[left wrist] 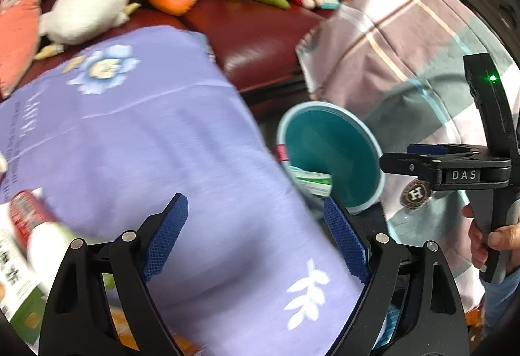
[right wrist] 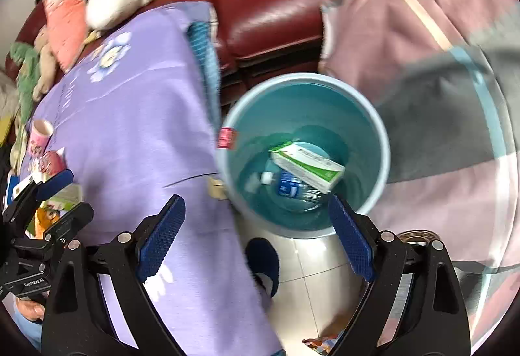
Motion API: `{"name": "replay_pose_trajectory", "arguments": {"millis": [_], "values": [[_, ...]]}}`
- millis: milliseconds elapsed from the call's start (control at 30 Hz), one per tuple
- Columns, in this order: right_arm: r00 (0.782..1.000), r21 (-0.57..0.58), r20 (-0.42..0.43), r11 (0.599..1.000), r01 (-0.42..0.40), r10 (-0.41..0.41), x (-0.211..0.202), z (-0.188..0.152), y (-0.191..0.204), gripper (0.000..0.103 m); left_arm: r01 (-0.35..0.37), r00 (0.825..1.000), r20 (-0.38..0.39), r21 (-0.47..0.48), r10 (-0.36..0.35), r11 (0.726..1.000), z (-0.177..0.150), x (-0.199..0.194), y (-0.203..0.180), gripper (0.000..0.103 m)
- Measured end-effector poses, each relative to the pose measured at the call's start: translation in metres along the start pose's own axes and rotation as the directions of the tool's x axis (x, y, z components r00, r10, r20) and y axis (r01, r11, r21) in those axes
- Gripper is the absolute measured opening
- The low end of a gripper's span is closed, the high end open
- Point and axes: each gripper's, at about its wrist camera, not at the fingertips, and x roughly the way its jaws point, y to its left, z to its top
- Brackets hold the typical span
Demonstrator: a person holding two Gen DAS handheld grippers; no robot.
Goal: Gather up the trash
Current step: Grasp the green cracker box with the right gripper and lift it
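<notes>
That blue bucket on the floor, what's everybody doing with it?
A person is tidying up trash with a grabber tool in each hand. The blue bucket is the trash bin: a green and white box and a plastic bottle already lie in it. Right now the left gripper and the right gripper are both open and hold nothing. More things, like a red can, wait on the purple cloth beside the bin.
</notes>
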Motion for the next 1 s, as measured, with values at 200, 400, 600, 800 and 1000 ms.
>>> {"name": "replay_pose_trajectory", "arguments": {"millis": [200,400,600,800,1000], "values": [[1.0,-0.086,-0.005,0.996,-0.015,0.014,-0.008,-0.008,0.061,0.086,-0.037,0.998,0.057,-0.049,0.04,0.998,-0.016,-0.043,0.036,0.087],[1.0,-0.176,0.007,0.984,-0.004,0.005,-0.021,-0.016,0.123,0.086,-0.081,0.988,0.123,-0.072,0.089,0.994,-0.032,-0.089,0.077,0.087],[0.997,-0.226,0.018,0.972,-0.07,0.076,-0.032,-0.018,0.181,0.086,-0.222,0.96,0.145,-0.129,0.24,0.966,-0.054,-0.125,0.139,0.088],[0.994,-0.332,-0.013,0.937,-0.11,0.112,-0.025,-0.021,0.252,0.086,-0.33,0.93,0.104,-0.194,0.353,0.924,-0.077,-0.136,0.197,0.088],[0.99,-0.396,-0.045,0.907,-0.141,0.135,-0.016,-0.028,0.304,0.086,-0.373,0.917,0.053,-0.229,0.394,0.899,-0.103,-0.135,0.229,0.088]]}}
